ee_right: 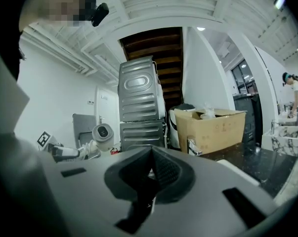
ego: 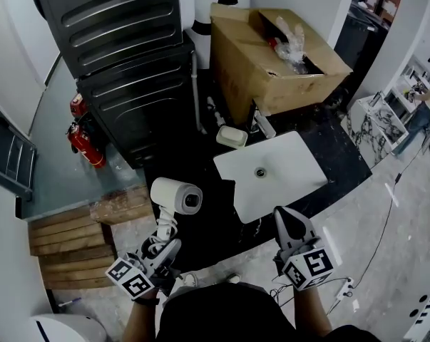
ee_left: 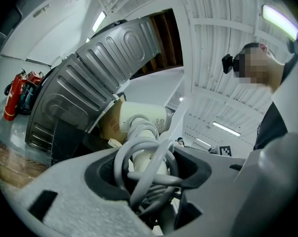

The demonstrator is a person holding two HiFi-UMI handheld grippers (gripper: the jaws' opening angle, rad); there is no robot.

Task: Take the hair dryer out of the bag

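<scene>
A white hair dryer [ego: 177,195] with its grey cord coiled round the handle is held up over the dark counter, nozzle facing right. My left gripper [ego: 165,248] is shut on the handle and cord, which fill the gap between the jaws in the left gripper view, where the hair dryer [ee_left: 141,117] rises above my left gripper [ee_left: 149,177]. My right gripper [ego: 284,217] is at the lower right, shut and empty, near the front of the white sink [ego: 293,180]. In the right gripper view my right gripper [ee_right: 151,174] shows pads pressed together, with the hair dryer [ee_right: 102,132] far left. No bag is in view.
A cardboard box [ego: 272,63] with plastic wrap inside stands behind the sink, with a faucet [ego: 263,123] and a soap dish [ego: 231,137] in front of it. A dark ribbed metal cabinet [ego: 122,48] stands at the back left. Fire extinguishers [ego: 83,137] and wooden steps [ego: 65,241] are at the left.
</scene>
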